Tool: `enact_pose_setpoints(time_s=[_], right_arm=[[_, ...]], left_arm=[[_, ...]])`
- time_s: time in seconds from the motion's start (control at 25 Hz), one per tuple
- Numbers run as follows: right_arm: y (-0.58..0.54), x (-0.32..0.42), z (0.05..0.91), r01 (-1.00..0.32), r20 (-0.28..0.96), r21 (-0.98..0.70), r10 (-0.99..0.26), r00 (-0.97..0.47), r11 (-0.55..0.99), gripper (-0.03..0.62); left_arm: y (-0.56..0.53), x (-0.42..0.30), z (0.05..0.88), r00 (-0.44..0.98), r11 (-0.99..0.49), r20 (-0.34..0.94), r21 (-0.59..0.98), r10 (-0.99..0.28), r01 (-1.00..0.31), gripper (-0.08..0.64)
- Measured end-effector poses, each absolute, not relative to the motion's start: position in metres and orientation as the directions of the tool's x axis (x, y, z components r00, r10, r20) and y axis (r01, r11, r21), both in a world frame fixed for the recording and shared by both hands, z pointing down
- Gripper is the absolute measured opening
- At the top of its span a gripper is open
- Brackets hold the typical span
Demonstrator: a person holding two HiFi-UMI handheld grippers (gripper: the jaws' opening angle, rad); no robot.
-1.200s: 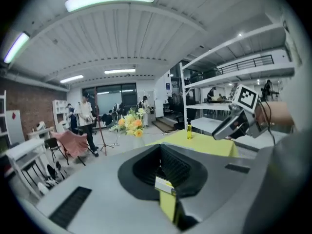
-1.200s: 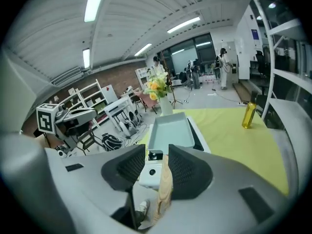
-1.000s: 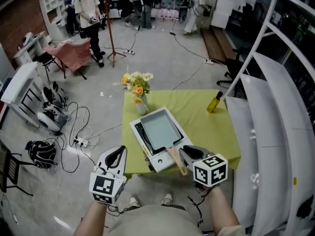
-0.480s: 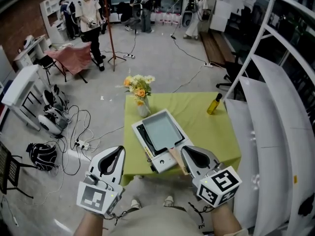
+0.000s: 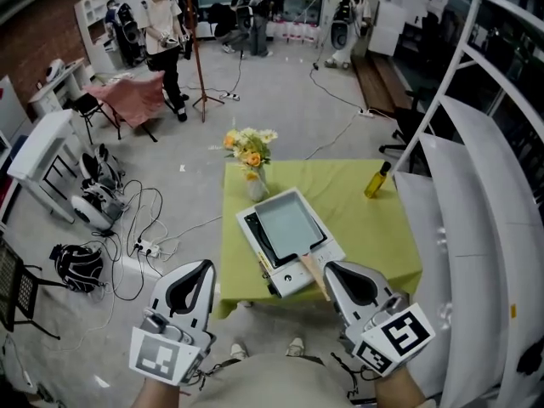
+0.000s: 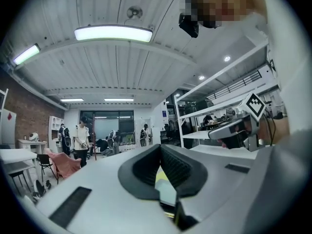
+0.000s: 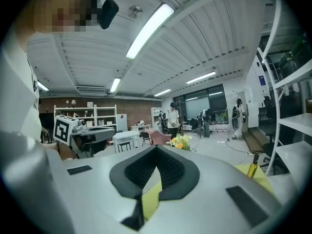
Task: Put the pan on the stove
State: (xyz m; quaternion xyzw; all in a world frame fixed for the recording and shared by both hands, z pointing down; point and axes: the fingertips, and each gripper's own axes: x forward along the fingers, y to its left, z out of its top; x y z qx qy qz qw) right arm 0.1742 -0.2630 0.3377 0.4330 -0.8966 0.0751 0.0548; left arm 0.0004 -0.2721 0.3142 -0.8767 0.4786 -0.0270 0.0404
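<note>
A grey rectangular pan (image 5: 287,222) sits on the white portable stove (image 5: 292,280) on the green-clothed table (image 5: 374,228). Its wooden handle (image 5: 312,274) points towards me past the stove's front. My right gripper (image 5: 331,269) is shut and empty, its tip just right of the handle near the table's front edge. My left gripper (image 5: 204,268) is also shut and empty, off the table's left front corner above the floor. Along the jaws of the left gripper (image 6: 160,150) and of the right gripper (image 7: 157,150), the pads meet with nothing between them.
A vase of flowers (image 5: 252,155) stands at the table's far left corner and an oil bottle (image 5: 376,179) at its far right. White shelving (image 5: 476,185) runs close along the right. Cables (image 5: 144,228) and gear lie on the floor to the left; people stand far behind.
Both grippers have drawn back towards me and sit lower in the head view. The right gripper's tip has slid from over the handle to beside it. The pan stays on the stove.
</note>
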Motion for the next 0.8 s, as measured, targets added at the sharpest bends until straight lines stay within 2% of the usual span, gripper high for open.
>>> enact_pose_setpoints(time_s=[0.36,0.6,0.8], right_arm=[[-0.257,0.153,0.364,-0.785,0.240,-0.038,-0.757,-0.608,0.618,0.005],[-0.262,0.145,0.371,-0.776,0.256,-0.062,-0.741,-0.620,0.628,0.005],[-0.263,0.143,0.367,-0.763,0.234,-0.144,-0.727,-0.645,0.631,0.005]], left_arm=[[-0.272,-0.006,0.351,0.527,-0.534,0.095,-0.057,-0.844,-0.844,0.006],[-0.274,-0.009,0.356,0.531,-0.539,0.112,-0.056,-0.840,-0.841,0.006],[-0.273,-0.010,0.351,0.537,-0.543,0.097,-0.059,-0.838,-0.838,0.006]])
